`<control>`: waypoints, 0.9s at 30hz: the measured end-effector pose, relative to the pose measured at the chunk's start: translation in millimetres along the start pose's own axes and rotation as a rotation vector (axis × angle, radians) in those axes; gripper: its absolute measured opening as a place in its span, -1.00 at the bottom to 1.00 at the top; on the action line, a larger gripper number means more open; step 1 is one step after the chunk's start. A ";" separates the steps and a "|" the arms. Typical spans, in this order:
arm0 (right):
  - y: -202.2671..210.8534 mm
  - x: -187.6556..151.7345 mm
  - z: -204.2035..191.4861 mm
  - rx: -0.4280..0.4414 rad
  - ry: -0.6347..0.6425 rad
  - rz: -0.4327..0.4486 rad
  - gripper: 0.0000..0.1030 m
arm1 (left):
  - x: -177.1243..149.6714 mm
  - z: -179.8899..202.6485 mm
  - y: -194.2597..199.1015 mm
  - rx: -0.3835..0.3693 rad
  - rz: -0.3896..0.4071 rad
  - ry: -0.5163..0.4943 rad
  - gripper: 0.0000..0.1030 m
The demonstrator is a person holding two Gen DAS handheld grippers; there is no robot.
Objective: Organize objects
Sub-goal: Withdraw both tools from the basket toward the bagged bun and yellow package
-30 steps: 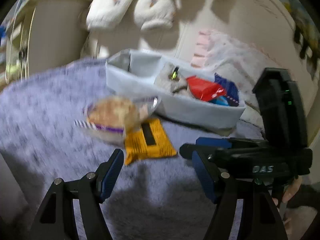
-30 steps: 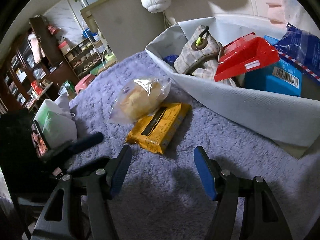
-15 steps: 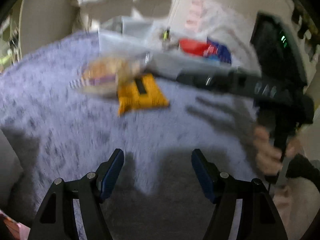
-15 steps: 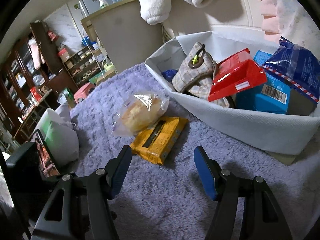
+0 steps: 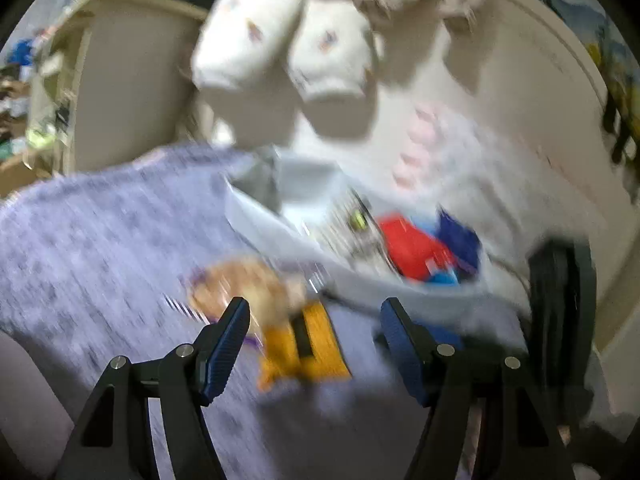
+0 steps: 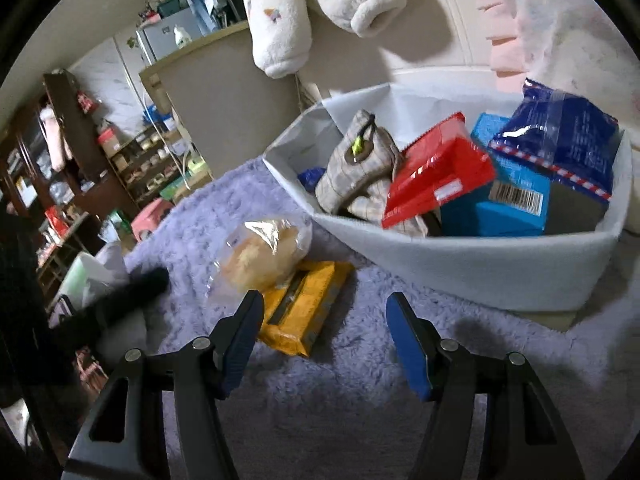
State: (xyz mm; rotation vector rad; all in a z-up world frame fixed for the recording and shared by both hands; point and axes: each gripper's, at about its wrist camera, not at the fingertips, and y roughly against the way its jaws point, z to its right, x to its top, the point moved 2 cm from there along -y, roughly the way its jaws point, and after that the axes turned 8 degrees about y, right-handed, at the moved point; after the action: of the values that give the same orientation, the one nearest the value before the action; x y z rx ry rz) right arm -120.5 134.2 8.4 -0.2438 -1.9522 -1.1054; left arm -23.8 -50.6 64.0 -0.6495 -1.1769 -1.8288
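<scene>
We see our white fabric bin (image 6: 460, 268) mostly filled; the clear-bagged bread bun (image 6: 262, 254) and flat yellow packet (image 6: 306, 306) remain outside on the lilac rug (both the left gripper (image 5: 314, 346) and the right gripper (image 6: 324, 340) gape, empty).

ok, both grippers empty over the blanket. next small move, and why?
Probably ease the right gripper forward and down onto the bagged bun. Its jaws stand open with nothing between them, and the bun lies on top of the yellow packet, outside the white bin, so it likely goes first.

Dark shelving (image 6: 60, 184), beige cabinet (image 6: 224, 104), hanging plush legs (image 6: 280, 20)
</scene>
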 end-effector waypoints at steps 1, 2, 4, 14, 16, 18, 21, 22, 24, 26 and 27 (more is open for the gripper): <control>-2.6 -1.5 -0.2 0.008 0.002 -0.013 0.23 | 3.4 -3.1 -1.1 0.016 0.040 -0.001 0.31; -5.0 -1.9 -1.3 0.014 0.004 -0.022 0.23 | 6.7 -6.0 -3.1 0.033 0.063 -0.003 0.31; -9.4 -2.8 -3.5 0.017 0.012 -0.037 0.23 | 8.3 -15.4 -13.0 0.079 0.071 -0.003 0.31; -52.1 -9.2 -13.8 0.023 0.008 -0.121 0.23 | -12.4 -69.3 -63.5 0.085 -0.096 0.125 0.31; -68.1 -11.6 -13.6 0.031 -0.012 -0.156 0.24 | -14.0 -68.5 -64.1 0.097 -0.091 0.124 0.31; -75.8 -11.6 -13.4 0.036 -0.022 -0.146 0.24 | -14.6 -65.8 -65.5 0.105 -0.091 0.113 0.31; -78.5 -10.3 -13.1 0.050 -0.024 -0.138 -0.08 | -16.5 -65.3 -69.1 0.124 -0.104 0.110 0.34; -77.2 -11.2 -12.2 0.059 -0.026 -0.132 -0.14 | -16.7 -66.6 -69.3 0.121 -0.105 0.116 0.35; -73.8 -13.1 -9.2 0.069 -0.039 -0.121 -0.22 | -16.7 -68.1 -69.0 0.113 -0.105 0.125 0.36; -72.0 -14.8 -4.4 0.096 -0.058 -0.119 -0.27 | -17.6 -69.0 -69.0 0.108 -0.109 0.129 0.36; -71.1 -15.9 -2.3 0.107 -0.064 -0.118 -0.30 | -17.9 -69.1 -69.5 0.109 -0.111 0.128 0.36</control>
State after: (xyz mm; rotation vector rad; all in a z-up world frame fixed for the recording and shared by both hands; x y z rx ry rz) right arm -147.2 94.2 -46.4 -0.1081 -2.0978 -1.0760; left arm -73.3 -92.6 -11.7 -0.4068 -1.2379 -1.8543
